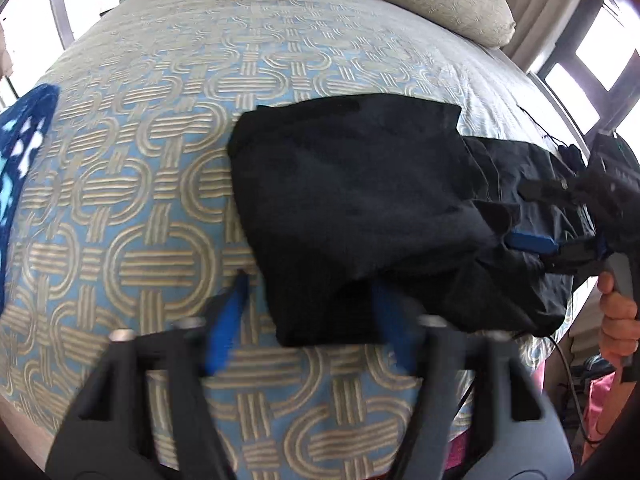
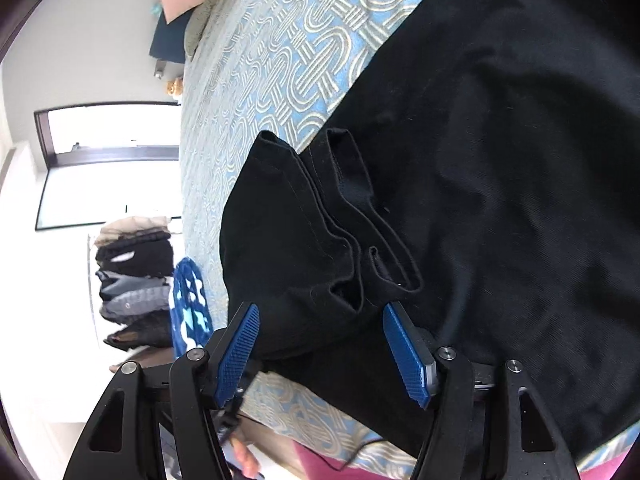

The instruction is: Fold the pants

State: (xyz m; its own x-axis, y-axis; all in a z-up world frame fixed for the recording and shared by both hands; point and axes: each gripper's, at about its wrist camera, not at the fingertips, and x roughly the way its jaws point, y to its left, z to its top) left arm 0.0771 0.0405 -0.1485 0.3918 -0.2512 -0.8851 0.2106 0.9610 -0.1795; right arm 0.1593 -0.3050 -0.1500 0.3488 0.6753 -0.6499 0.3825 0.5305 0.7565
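left fingers [image 1: 308, 304]: apart, straddling the black pants' [image 1: 360, 200] near edge; slide under before you pinch.
right fingers [image 2: 320, 344]: apart around the folded hem; grip both layers.
bed [image 1: 160, 160]: keep the fold flat.

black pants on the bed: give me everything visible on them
The black pants lie partly folded on the patterned bedspread, near its front edge. The fabric looks like matte woven cotton with stitched hems. One half is doubled over the rest; the right wrist view shows layered hem openings bunched and rumpled. The left gripper straddles the near edge, jaws apart; the right gripper has loose fabric between its open jaws. A thin dark cord trails beside them.
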